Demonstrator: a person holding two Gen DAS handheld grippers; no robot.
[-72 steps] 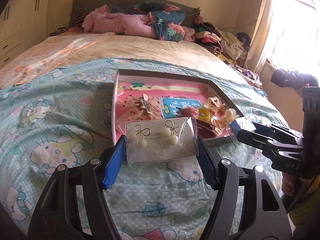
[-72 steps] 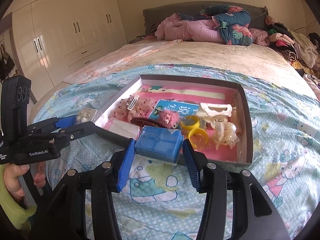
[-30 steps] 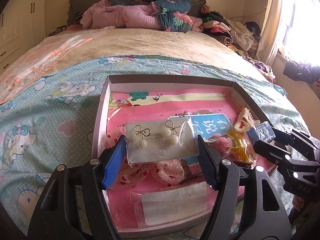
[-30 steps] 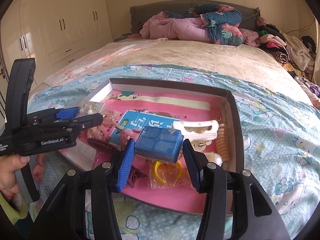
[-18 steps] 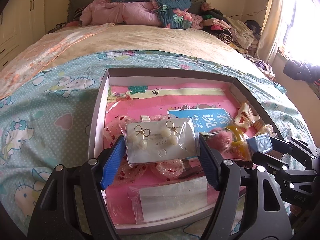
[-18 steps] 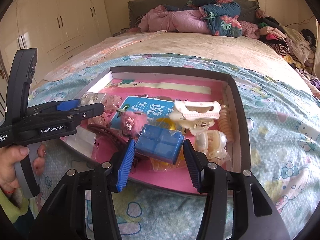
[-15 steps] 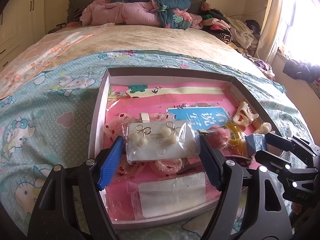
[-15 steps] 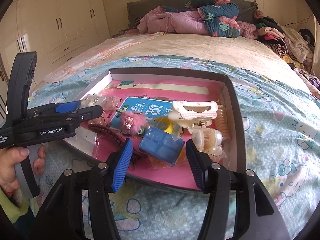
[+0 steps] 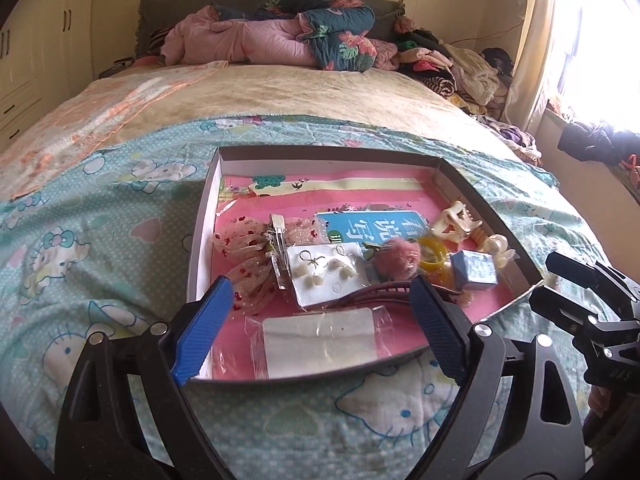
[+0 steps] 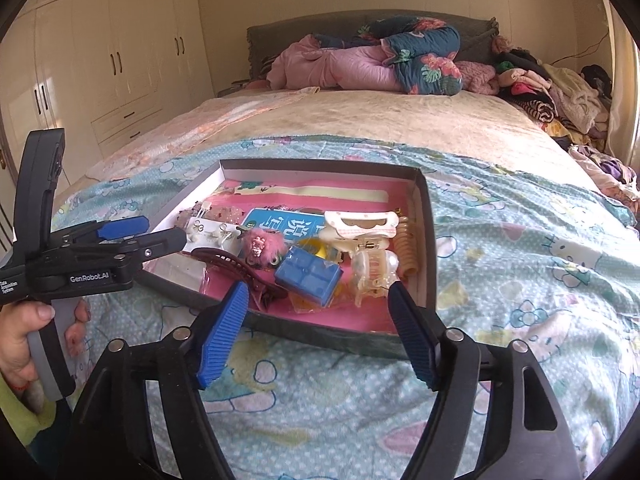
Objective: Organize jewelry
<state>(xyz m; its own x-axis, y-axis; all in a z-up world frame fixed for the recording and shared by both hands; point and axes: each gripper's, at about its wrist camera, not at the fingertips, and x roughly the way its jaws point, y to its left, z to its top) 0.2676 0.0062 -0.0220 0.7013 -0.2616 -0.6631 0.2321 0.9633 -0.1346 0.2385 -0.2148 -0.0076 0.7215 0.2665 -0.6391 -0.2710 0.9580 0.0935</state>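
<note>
A shallow grey box with a pink floor lies on the bed. The bagged earring card lies inside it, left of a pink pompom. The small blue box lies inside toward the right, beside a yellow ring. My left gripper is open and empty over the box's near edge. My right gripper is open and empty just before the near wall.
The box also holds a white hair claw, a clear claw, a dark hair clip, a lace bow and a clear packet. Piled bedding lies at the headboard. Wardrobes stand left.
Both grippers opened wide and drew back. The earring card dropped from the left gripper into the box; the blue box dropped from the right gripper into the box.
</note>
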